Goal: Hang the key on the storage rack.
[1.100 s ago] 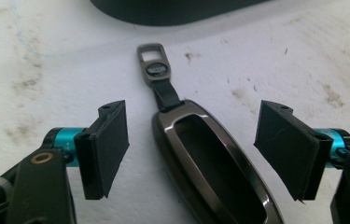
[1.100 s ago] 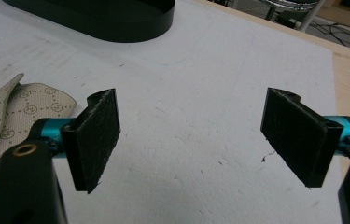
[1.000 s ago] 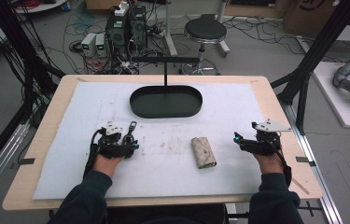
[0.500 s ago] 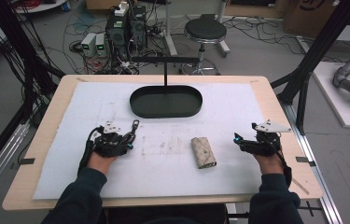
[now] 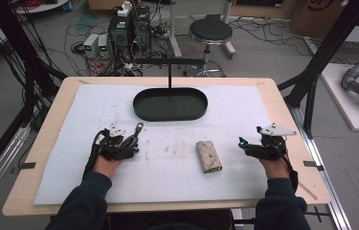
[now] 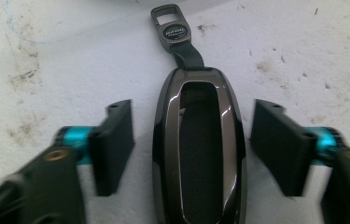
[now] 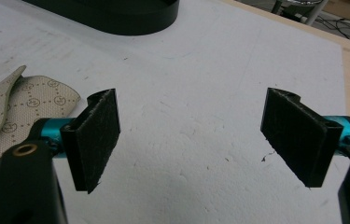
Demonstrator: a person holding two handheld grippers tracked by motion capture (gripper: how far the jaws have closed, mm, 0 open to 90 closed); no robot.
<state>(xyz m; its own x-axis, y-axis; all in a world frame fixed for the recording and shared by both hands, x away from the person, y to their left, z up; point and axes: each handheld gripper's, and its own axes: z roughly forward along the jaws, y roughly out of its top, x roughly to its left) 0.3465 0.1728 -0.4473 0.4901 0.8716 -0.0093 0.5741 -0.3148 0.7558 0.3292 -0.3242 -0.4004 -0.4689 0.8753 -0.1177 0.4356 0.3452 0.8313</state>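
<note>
Your left gripper (image 6: 196, 149) has just been opening, its pads beside the key fob (image 6: 199, 144) on the white mat (image 5: 244, 110) without touching, your right gripper (image 7: 191, 140) stands wide and empty, so the pick-up is not done.

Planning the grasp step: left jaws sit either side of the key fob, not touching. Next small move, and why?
Probably close the left gripper on the key fob. The fob lies centred between the pads, which have just been opening slightly and stand clear of its sides, so nothing is gripped yet.
</note>
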